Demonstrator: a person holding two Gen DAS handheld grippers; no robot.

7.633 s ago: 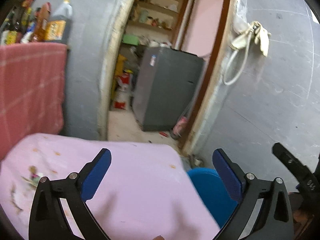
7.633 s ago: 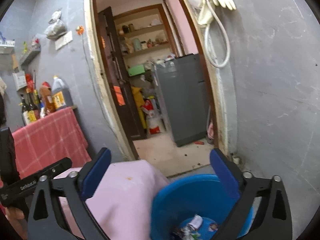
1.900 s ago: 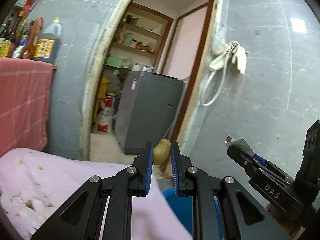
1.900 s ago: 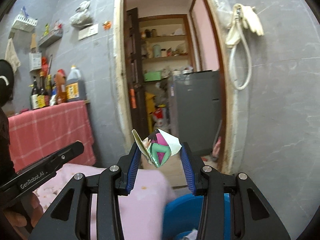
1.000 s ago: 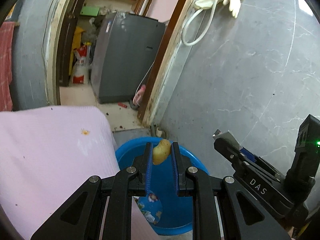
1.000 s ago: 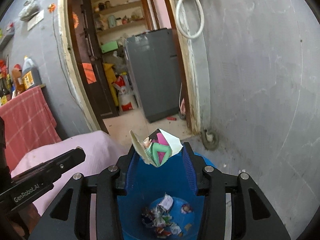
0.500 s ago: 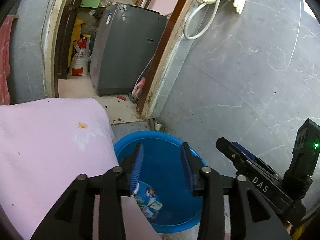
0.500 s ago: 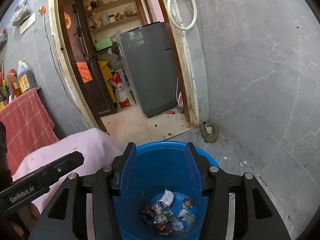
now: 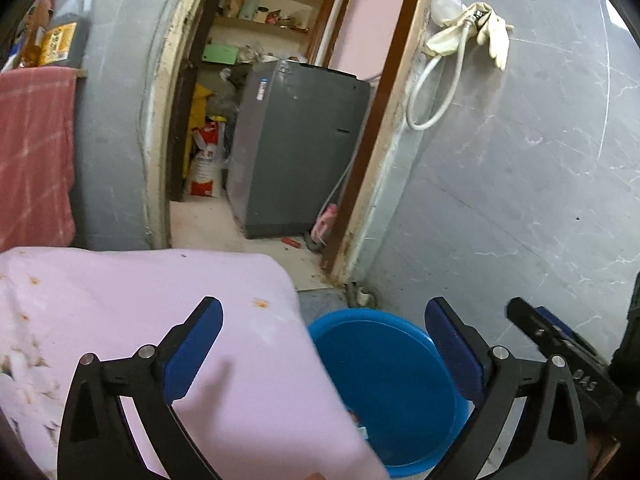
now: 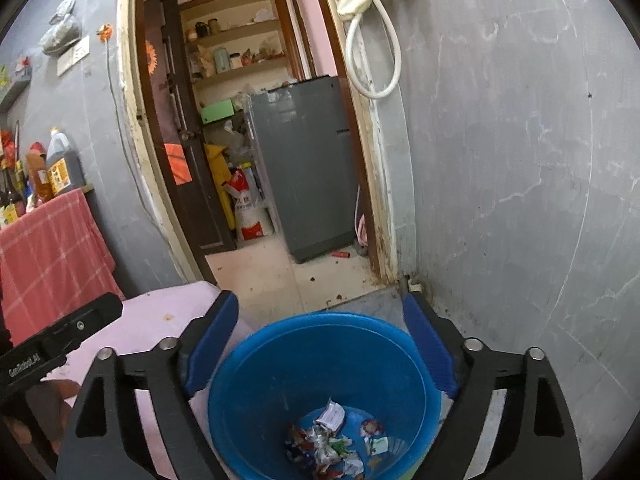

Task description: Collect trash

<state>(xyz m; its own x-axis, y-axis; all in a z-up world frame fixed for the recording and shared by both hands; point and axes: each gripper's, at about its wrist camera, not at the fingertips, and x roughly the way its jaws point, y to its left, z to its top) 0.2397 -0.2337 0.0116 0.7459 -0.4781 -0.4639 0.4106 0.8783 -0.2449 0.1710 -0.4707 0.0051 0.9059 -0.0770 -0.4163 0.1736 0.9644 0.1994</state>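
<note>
A blue plastic bin (image 10: 256, 384) stands on the floor below my right gripper (image 10: 320, 344), which is open and empty above it. Crumpled wrappers and paper scraps (image 10: 332, 440) lie at the bin's bottom. In the left wrist view the bin (image 9: 384, 380) is at the lower right, beside the pink-clothed table (image 9: 120, 308). My left gripper (image 9: 320, 354) is open wide and empty, over the table's corner and the bin's edge. The right gripper's tip shows in the left wrist view (image 9: 536, 328).
A doorway with a grey appliance (image 9: 296, 140) lies ahead. A grey tiled wall (image 9: 520, 180) with a hose and gloves is right. A red cloth (image 10: 52, 248) and bottles (image 10: 60, 168) are at left. Small crumbs lie on the pink cloth (image 9: 24, 364) at left.
Both grippers have opened wide after dropping the yellowish piece and the crumpled wrapper into the bin. The left gripper has swung back left over the table corner.
</note>
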